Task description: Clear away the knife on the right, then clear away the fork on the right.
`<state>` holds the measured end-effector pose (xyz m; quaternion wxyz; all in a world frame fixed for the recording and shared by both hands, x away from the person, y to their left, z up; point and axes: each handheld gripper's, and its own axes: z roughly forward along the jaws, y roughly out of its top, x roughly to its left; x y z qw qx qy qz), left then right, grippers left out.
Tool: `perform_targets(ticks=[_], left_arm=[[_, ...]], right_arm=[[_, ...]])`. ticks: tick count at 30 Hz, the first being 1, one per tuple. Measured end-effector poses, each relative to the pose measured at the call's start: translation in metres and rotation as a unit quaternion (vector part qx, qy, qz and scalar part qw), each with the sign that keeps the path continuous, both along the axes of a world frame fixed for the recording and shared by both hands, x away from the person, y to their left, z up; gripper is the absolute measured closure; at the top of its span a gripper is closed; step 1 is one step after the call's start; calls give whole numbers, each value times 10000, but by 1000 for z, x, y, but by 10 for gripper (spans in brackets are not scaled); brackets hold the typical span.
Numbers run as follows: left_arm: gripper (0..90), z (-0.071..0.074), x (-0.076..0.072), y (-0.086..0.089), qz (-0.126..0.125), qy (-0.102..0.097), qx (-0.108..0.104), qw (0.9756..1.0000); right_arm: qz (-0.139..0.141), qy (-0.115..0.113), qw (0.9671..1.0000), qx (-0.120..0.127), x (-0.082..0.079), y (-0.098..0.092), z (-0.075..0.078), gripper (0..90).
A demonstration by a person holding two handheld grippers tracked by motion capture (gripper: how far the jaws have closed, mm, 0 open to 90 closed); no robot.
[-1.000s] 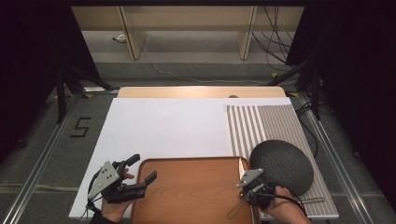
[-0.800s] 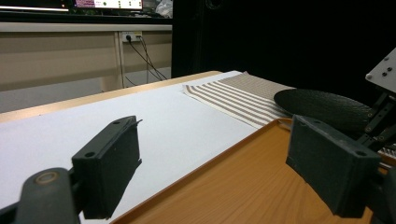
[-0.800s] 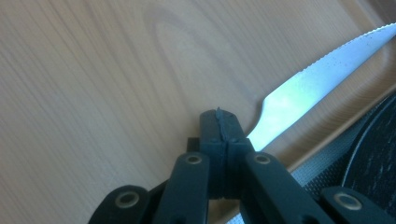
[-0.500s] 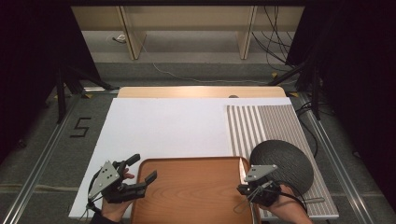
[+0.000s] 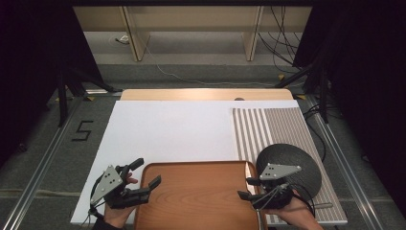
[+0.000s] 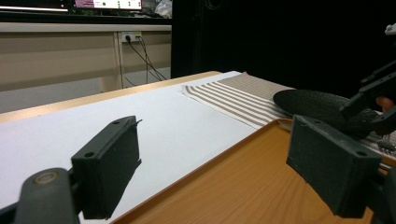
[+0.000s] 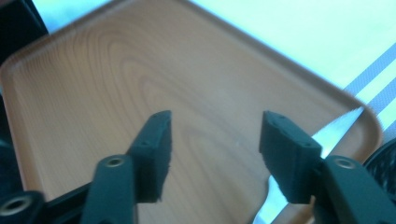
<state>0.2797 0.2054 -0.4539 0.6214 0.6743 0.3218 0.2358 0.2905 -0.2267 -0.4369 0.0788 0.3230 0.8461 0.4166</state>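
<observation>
1. Judging by how things lie, the wooden tray is the thing in hand: it sits flat at the near edge of the white table sheet, between the 2 grippers, its right rim touching or overlapping the striped placemat.
2. Snagging is the first risk: the right gripper hangs just over the tray's right rim, and a careless sweep could catch that rim and skew the tray.
3. Knocking the dark round mat is the second risk; it lies on the placemat directly beside the right hand, so a sideways swing could shove it.
4. Lifting 1 side alone would tilt the tray, since the left gripper straddles the left rim without pinching it.
5. Right gripper: jaws spread and just been opening, nothing between them; in the right gripper view the tray floor shows in the gap, with a pale strip along the rim whose nature I cannot tell. It points leftward across the tray, hand low at the table's near edge.
6. Left gripper: jaws wide apart, 1 over the sheet, 1 over the tray, aimed forward and to the right, forearm entering from below.
</observation>
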Motion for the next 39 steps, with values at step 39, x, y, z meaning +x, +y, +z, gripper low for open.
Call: perform_targets(ticks=[39], left_arm=[[159, 0, 2, 0, -66, 87, -80, 9999]], right_arm=[[-1261, -638, 9860, 885, -14, -63, 15, 187]])
